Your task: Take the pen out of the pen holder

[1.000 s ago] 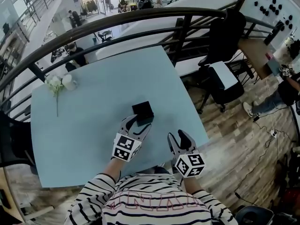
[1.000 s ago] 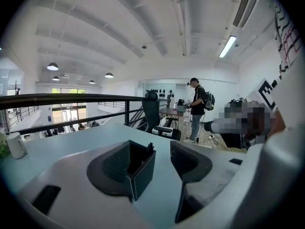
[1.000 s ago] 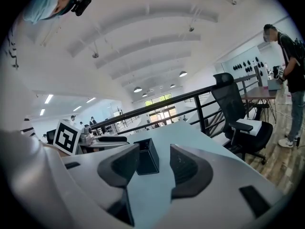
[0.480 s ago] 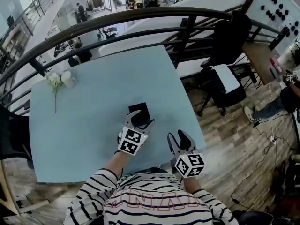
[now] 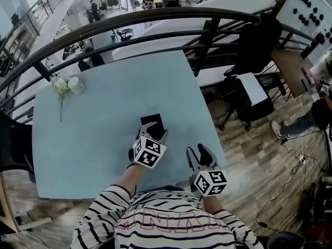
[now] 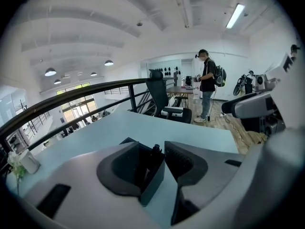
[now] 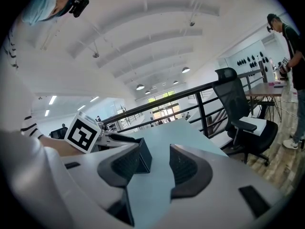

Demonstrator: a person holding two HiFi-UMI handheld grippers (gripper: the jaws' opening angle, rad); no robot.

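A black square pen holder (image 5: 154, 121) stands on the light blue table (image 5: 98, 123), near its front right part. My left gripper (image 5: 154, 130) reaches over the holder from the near side. In the left gripper view the holder (image 6: 153, 179) sits low between the jaws and the dark pen top (image 6: 155, 150) sticks up in the gap. The left gripper (image 6: 152, 151) has just been closing, but a gap still shows beside the pen, so it is open. My right gripper (image 5: 196, 150) hovers open to the right with nothing in it; its view shows the right gripper (image 7: 155, 149) and the holder (image 7: 144, 157).
White flowers in a small vase (image 5: 63, 87) lie at the table's far left. A dark railing (image 5: 155, 22) curves behind the table. An office chair (image 5: 251, 95) stands right of the table's edge. A person (image 6: 207, 85) stands further off.
The left gripper has moved forward and down over the pen holder, and its jaws have narrowed around the pen top. The right gripper has barely shifted.
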